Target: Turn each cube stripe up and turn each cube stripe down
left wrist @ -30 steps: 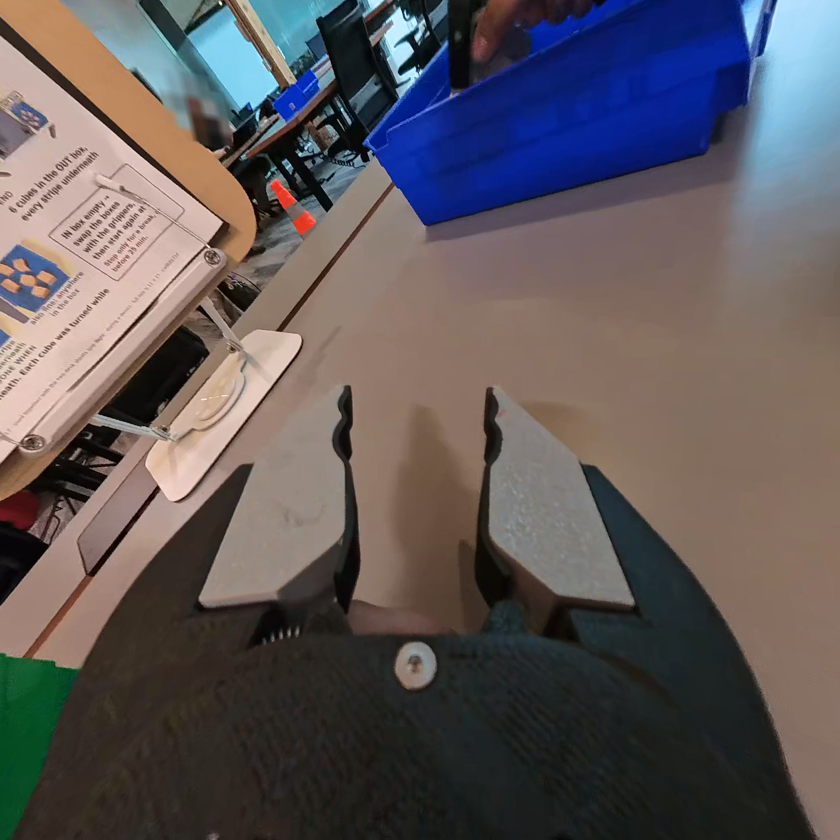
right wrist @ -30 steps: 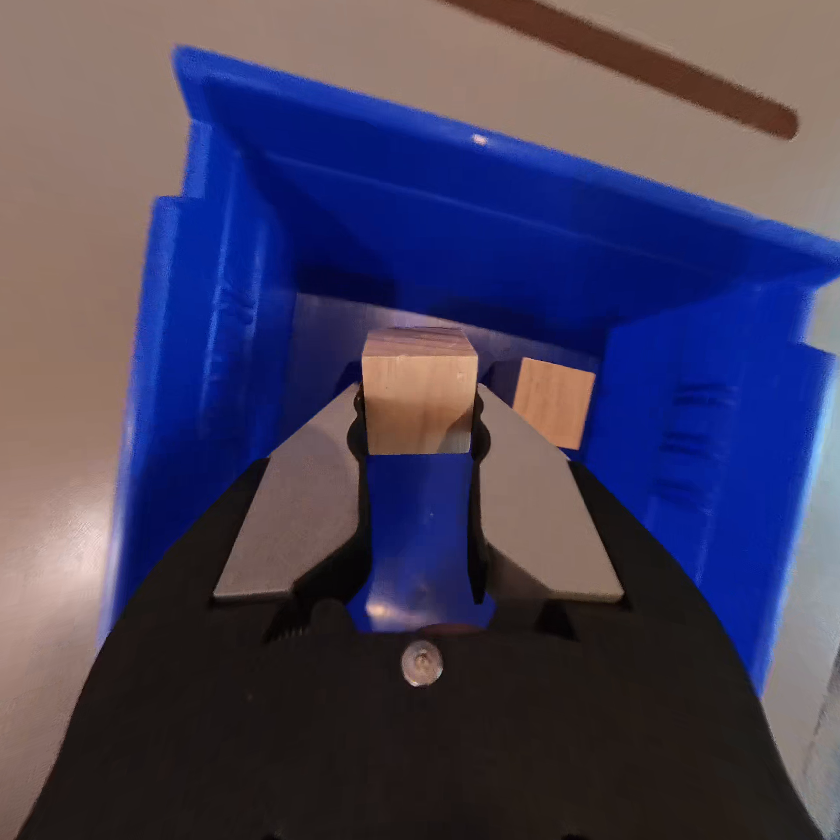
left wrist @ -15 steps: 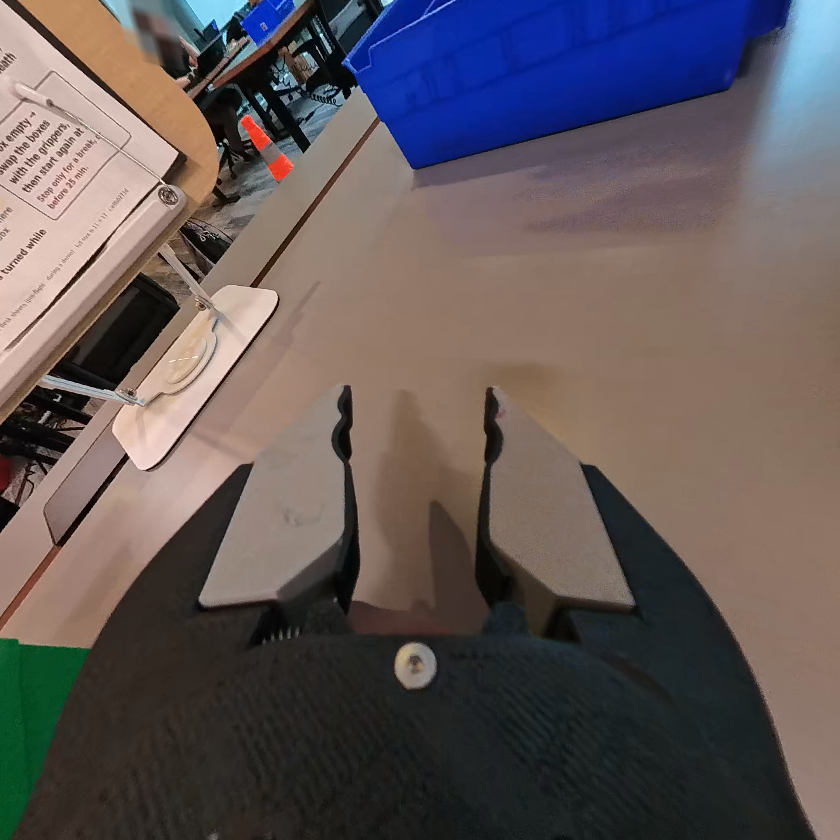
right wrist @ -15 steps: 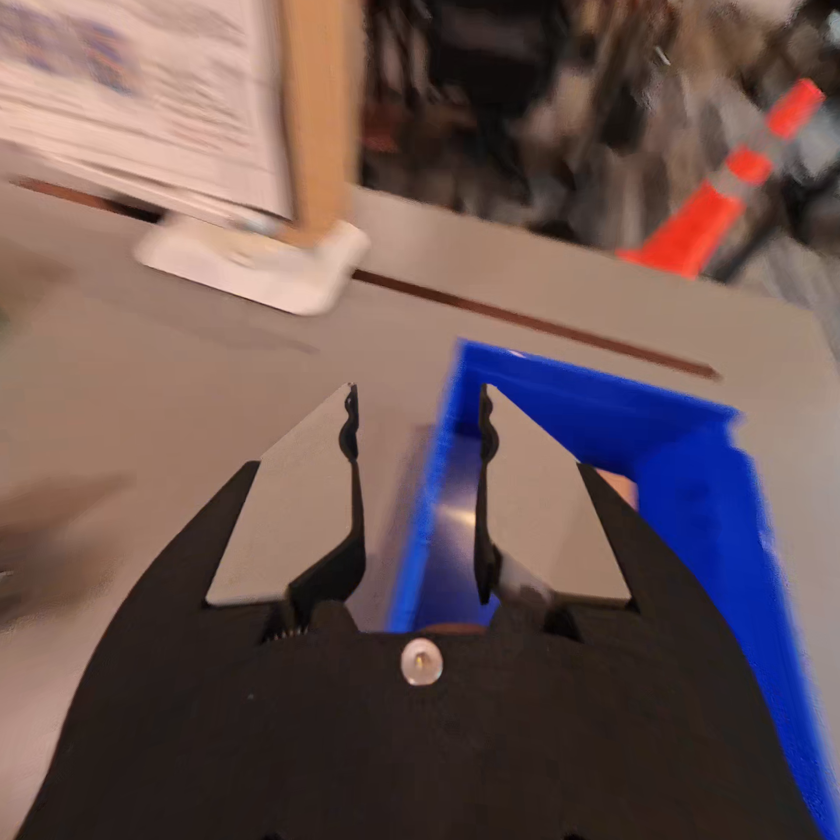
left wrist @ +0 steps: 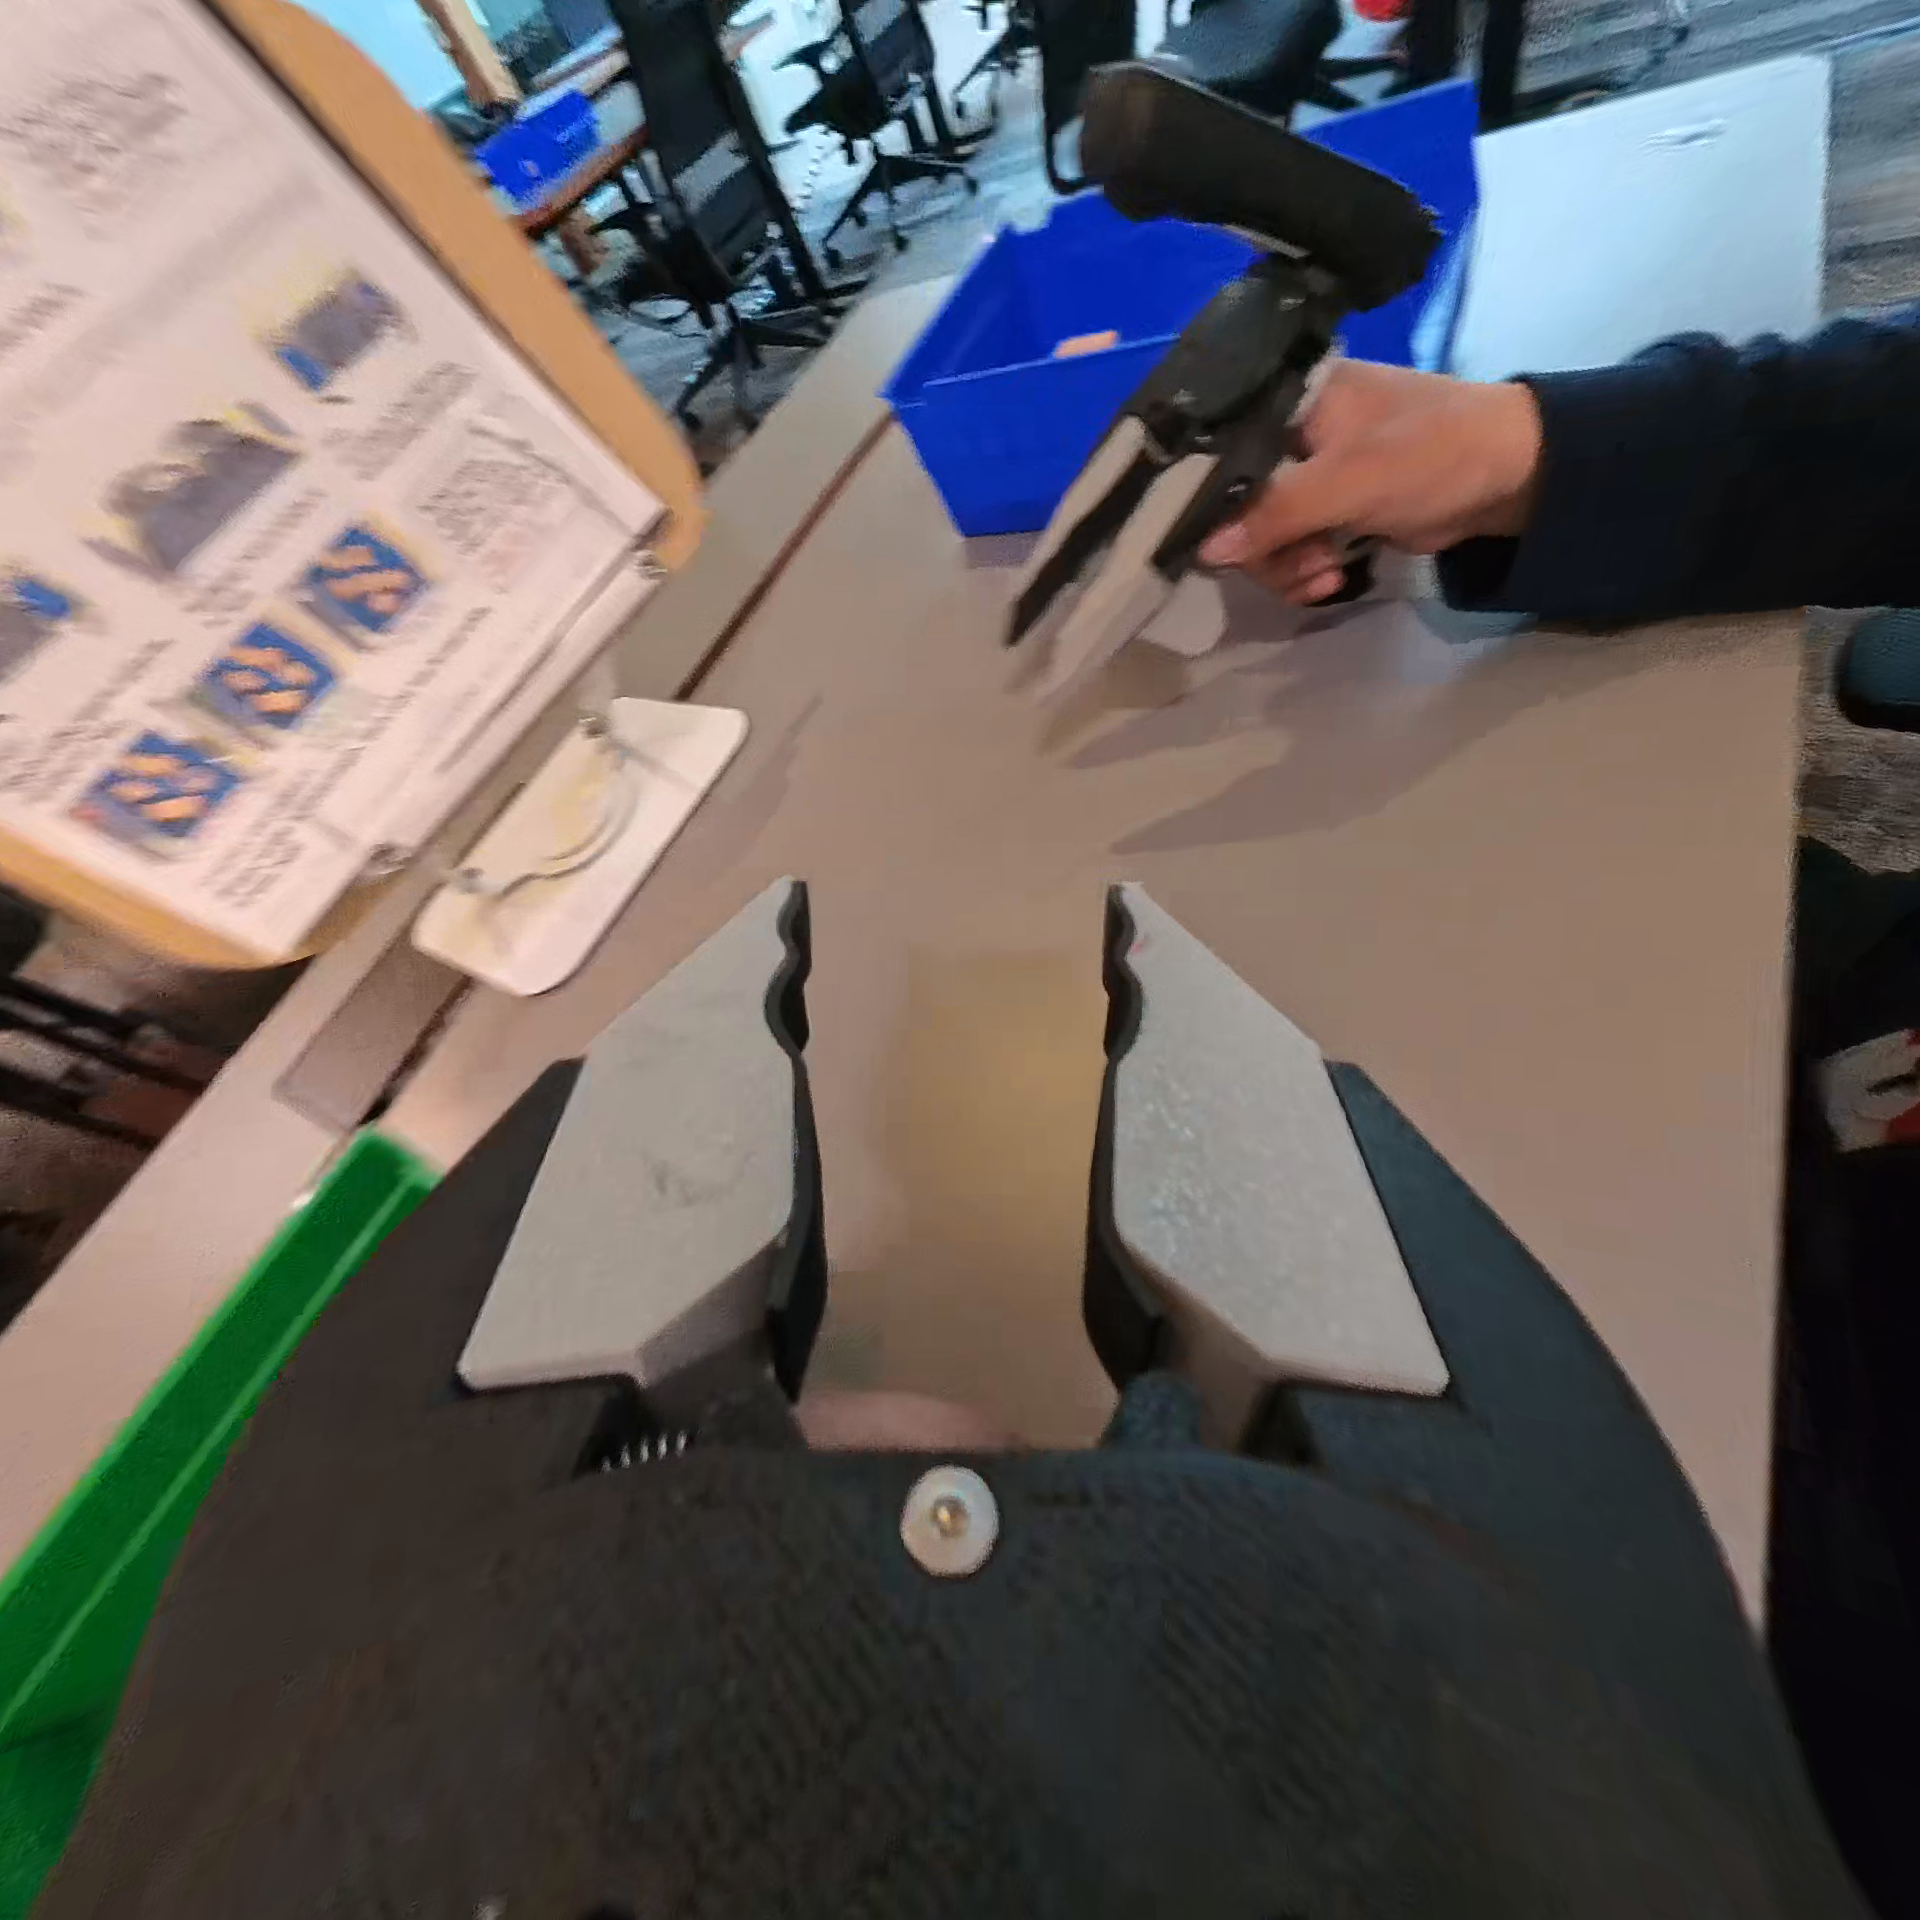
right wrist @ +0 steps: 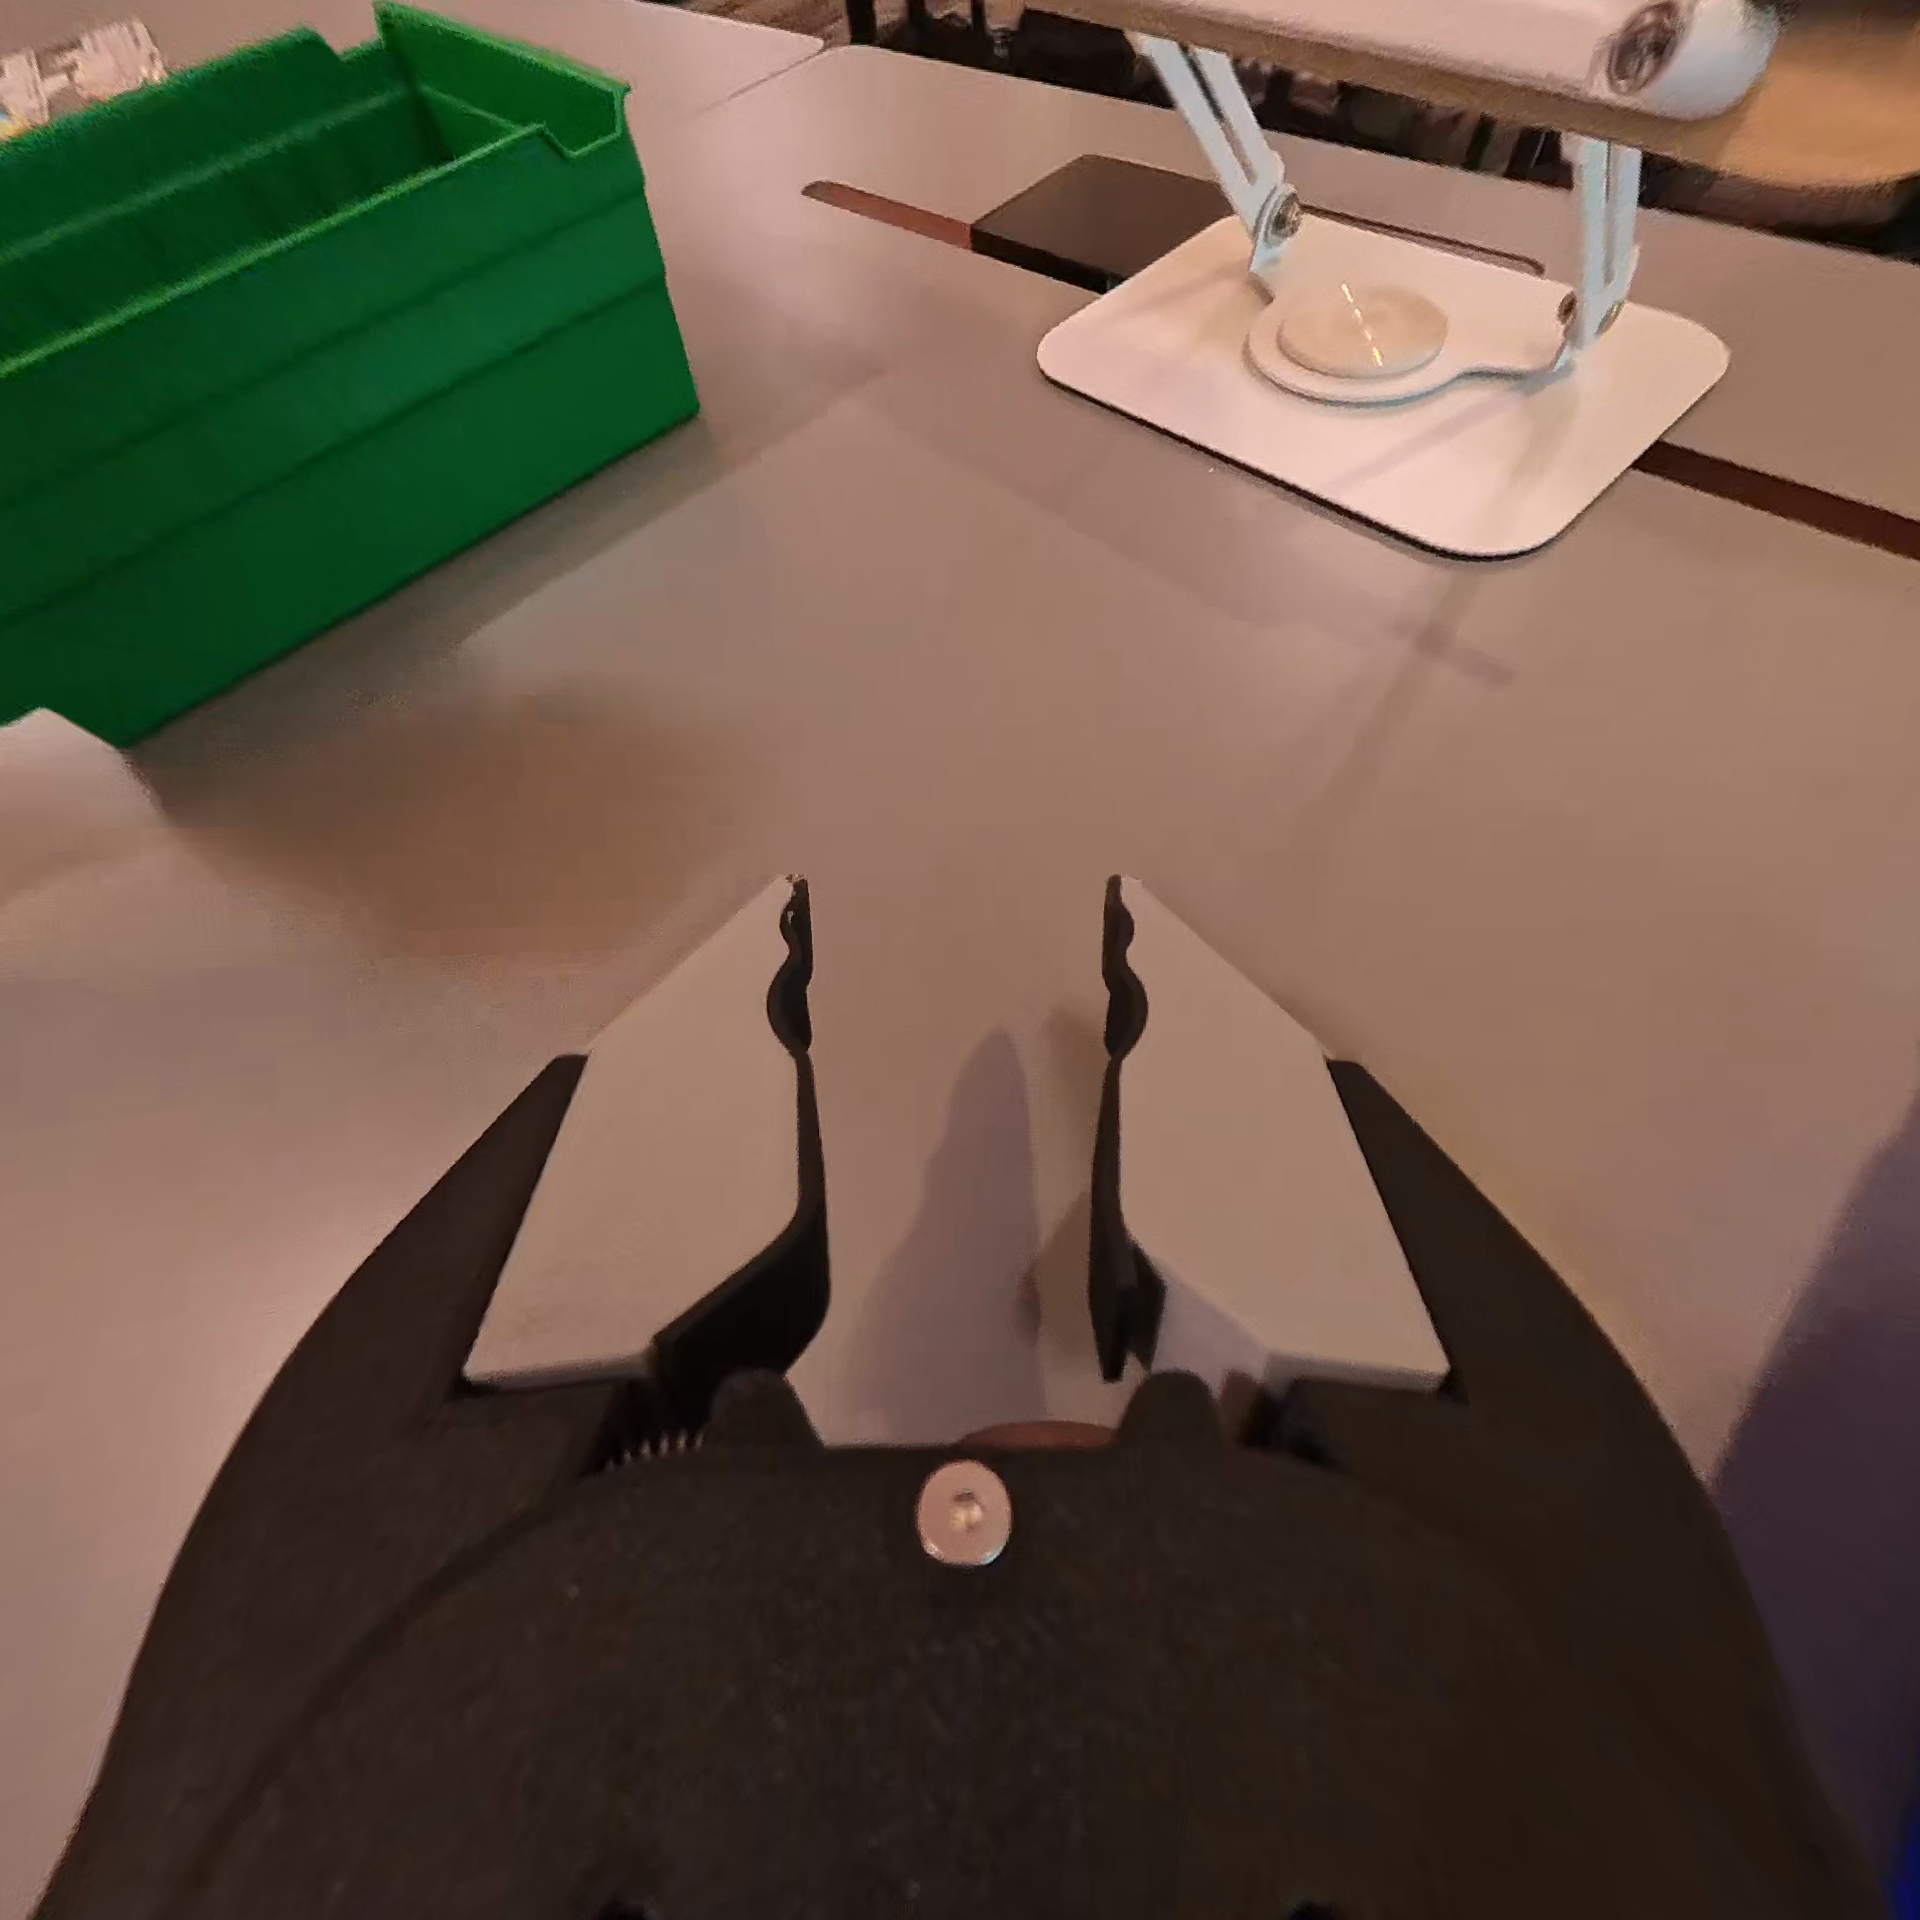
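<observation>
My left gripper point(left wrist: 954, 904) is open and empty, low over the grey table point(left wrist: 1351, 935). My right gripper point(right wrist: 956, 899) is open and empty over the bare table top point(right wrist: 935, 644). It also shows in the left wrist view point(left wrist: 1049, 644), held in a person's hand point(left wrist: 1392, 468) in front of the blue bin point(left wrist: 997, 416). A wooden cube point(left wrist: 1086, 341) shows as a small tan patch inside that bin. The green bin point(right wrist: 312, 343) stands at the left in the right wrist view, its inside mostly hidden; its corner shows in the left wrist view point(left wrist: 208, 1403).
An instruction sheet on a tan board point(left wrist: 260, 520) stands on a white stand point(right wrist: 1382, 384) at the table's far edge. A dark slot point(right wrist: 1081, 234) lies in the table by the stand. Office chairs and desks stand beyond. The person's dark sleeve point(left wrist: 1714, 468) reaches in from the right.
The right gripper let go of the cube in the blue bin, left the bin and swung left toward the table's middle. The left gripper lifted and tilted, bringing the right gripper into its view.
</observation>
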The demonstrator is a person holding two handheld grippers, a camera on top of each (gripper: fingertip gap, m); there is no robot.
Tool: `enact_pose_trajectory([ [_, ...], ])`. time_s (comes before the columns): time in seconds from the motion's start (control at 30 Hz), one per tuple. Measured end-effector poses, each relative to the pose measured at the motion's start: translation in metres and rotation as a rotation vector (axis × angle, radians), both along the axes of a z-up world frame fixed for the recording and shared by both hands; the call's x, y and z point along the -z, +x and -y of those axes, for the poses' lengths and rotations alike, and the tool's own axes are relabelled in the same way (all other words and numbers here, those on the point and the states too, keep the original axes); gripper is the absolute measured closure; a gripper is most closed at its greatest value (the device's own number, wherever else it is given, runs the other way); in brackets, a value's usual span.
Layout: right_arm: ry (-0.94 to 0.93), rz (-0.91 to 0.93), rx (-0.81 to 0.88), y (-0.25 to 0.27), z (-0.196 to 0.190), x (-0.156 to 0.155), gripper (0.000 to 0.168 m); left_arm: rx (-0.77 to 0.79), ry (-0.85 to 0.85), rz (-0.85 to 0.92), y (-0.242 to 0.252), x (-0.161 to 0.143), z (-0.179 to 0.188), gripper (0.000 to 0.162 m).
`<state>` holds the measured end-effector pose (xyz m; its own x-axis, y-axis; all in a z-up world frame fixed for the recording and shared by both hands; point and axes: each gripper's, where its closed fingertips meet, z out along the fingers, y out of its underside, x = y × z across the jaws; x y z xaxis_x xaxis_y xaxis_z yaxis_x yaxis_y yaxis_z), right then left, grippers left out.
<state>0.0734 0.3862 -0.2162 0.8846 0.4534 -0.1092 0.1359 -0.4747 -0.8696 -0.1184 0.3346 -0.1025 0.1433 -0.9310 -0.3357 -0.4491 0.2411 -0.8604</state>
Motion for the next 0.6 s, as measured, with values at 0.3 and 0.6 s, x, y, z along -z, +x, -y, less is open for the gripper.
enact_pose_trajectory([
  [0.3, -0.057, -0.098, -0.039, -0.004, 0.007, 0.005, 0.113, -0.142, -0.025, -0.178, -0.087, 0.022, -0.119, 0.102],
  [0.6, -0.053, 0.001, -0.098, -0.027, 0.014, 0.014, 0.112, -0.026, -0.131, -0.495, -0.102, 0.093, -0.154, 0.116],
])
